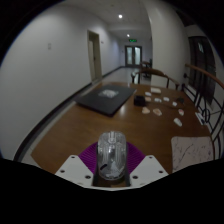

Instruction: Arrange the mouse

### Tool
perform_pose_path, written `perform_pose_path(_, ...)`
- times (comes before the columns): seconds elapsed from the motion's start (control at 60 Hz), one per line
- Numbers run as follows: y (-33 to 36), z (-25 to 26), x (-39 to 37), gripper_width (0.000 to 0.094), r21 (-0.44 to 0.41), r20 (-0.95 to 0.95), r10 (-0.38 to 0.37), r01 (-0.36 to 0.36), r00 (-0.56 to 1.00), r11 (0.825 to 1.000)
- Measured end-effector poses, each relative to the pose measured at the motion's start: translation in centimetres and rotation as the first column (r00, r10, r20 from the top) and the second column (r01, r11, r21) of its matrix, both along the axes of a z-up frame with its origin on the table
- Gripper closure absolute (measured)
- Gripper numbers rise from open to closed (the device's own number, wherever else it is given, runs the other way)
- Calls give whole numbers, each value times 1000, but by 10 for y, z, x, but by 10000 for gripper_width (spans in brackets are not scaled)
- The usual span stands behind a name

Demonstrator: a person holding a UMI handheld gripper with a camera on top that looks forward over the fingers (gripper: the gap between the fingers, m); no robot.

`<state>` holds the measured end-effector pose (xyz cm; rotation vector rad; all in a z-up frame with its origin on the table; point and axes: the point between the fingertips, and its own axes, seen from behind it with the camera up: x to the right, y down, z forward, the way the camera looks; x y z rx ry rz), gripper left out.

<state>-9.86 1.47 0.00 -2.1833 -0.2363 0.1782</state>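
1. One mouse [112,155] sits clamped between the gripper [112,170] fingers, above a wooden table [75,125].
2. Beyond lie a dark mat [105,99] and scattered papers [160,100].
3. Behind, a white-walled corridor with doors [133,52].

An office or institutional building, seen from a long wooden table [85,125] set in an open hallway. A corridor [118,62] with pale walls runs away behind it, past a closed door [94,55] to double doors [133,55] at the far end, where a green exit sign [130,34] glows above the frame. A round ceiling light [120,16] shines overhead. On the table lie a dark mat [105,99] and scattered white papers [160,106]. A dark railing [205,95] stands along one side, near a chair [146,71] beyond the table.
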Motion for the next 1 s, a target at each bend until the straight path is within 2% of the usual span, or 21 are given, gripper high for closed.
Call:
perform_pose_path(0.067,-2,50,15,582,117,-2,2,-1,1000,993)
perform_pose_path(0.15,-12,122,62,584,255,5,-60,56,998,965)
perform_pose_path(0.25,-24,159,147,584,314,-5,-182,175,983,933)
perform_pose_path(0.333,-30,140,212,587,265,1,-275,264,962,927)
perform_pose_path(0.417,-52,80,244,586,140,-10,-331,329,944,934)
perform_pose_path(0.6,-43,1,289,574,-2,45,-352,352,935,936)
perform_pose_path(0.65,-43,-15,292,476,-43,41,-349,351,936,936)
perform_pose_path(0.733,-47,-14,290,401,-63,33,-325,327,945,943)
perform_pose_path(0.767,-53,-15,289,334,-92,36,-313,315,949,945)
perform_pose_path(0.833,-60,1,287,104,-85,19,-286,287,958,954)
perform_pose_path(0.867,-67,13,288,71,-70,13,-274,274,962,959)
perform_pose_path(1.0,-110,50,295,83,-54,-12,-216,215,976,975)
